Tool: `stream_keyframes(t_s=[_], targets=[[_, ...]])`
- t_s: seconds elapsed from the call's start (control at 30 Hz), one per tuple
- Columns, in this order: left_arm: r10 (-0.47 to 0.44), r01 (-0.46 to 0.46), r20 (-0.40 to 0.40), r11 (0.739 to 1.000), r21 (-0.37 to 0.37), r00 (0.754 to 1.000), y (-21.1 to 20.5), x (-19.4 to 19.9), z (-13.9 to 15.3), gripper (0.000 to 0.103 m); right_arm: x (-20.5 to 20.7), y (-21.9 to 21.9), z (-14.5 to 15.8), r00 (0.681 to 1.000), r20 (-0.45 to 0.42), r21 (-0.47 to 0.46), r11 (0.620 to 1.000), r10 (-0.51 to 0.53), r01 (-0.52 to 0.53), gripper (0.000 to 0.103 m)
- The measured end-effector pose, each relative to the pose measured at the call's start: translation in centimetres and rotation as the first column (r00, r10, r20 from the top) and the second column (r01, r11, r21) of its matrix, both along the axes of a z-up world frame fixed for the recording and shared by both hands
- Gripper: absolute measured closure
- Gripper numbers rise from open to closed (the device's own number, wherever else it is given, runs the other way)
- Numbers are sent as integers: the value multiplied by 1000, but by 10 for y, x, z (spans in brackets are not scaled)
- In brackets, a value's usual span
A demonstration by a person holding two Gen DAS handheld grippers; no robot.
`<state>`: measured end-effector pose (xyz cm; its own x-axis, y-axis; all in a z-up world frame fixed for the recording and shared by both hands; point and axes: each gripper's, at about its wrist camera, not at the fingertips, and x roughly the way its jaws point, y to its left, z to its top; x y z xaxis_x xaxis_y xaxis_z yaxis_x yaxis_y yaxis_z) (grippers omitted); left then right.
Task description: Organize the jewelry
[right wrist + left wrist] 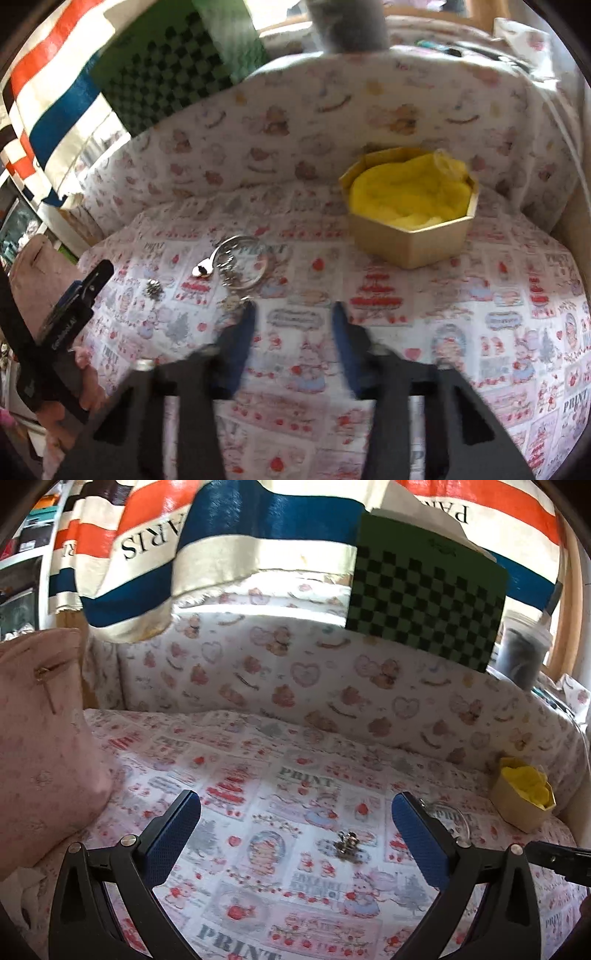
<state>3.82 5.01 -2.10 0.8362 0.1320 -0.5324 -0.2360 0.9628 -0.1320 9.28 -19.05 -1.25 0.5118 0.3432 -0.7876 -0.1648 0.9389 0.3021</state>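
A small silver cluster piece lies on the printed cloth between the wide-apart fingers of my open left gripper, which hold nothing. A clear bangle shows behind its right finger. In the right wrist view, the bangle, a shiny silver charm, the cluster piece and another small trinket lie ahead and to the left of my right gripper. Its blurred fingers stand a narrow gap apart with only cloth between them. A tan box lined in yellow stands behind.
A padded wall with bear print rings the back. A pink pouch fills the left side. A green checkered board, a striped cloth and a dark jar stand beyond. A hand holds the left gripper.
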Motion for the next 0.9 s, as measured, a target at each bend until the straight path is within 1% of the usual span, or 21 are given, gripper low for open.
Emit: stream_keyframes(t_s=[0.07, 0.2, 0.3, 0.43, 0.5, 0.57, 0.67, 0.8, 0.83, 0.9], targets=[[7, -7, -9, 1000, -5, 1000, 2, 1, -1, 0, 7, 13, 0, 1000, -6, -33, 999, 29, -30, 84], [25, -25, -30, 999, -22, 999, 7, 4, -4, 0, 19, 43, -4, 997, -1, -92, 992, 82, -82, 85], [46, -47, -32, 998, -34, 998, 12, 4, -4, 0, 26, 62, -8, 993, -13, -117, 986, 114, -115, 85], [57, -60, -45, 996, -65, 997, 17, 5, -5, 0, 33, 81, -15, 992, -22, -180, 975, 127, -129, 85], [58, -60, -33, 995, -75, 998, 18, 3, -4, 0, 34, 84, -18, 992, -33, -216, 968, 125, -129, 85], [51, -52, -12, 997, -64, 999, 15, 0, 0, 0, 35, 84, -20, 990, -41, -204, 969, 133, -139, 92], [38, -38, -9, 998, -47, 999, 12, -1, 1, 0, 36, 89, -27, 988, -66, -224, 963, 136, -148, 92], [39, -41, -25, 997, -68, 999, 15, 2, 0, 0, 37, 94, -30, 988, -59, -246, 957, 142, -153, 96], [43, -46, -30, 996, -76, 999, 17, 3, -1, 0, 36, 92, -28, 988, -59, -240, 959, 139, -149, 96], [50, -53, -36, 995, -88, 998, 20, 3, -2, 0, 30, 82, -16, 989, -31, -186, 972, 143, -146, 96]])
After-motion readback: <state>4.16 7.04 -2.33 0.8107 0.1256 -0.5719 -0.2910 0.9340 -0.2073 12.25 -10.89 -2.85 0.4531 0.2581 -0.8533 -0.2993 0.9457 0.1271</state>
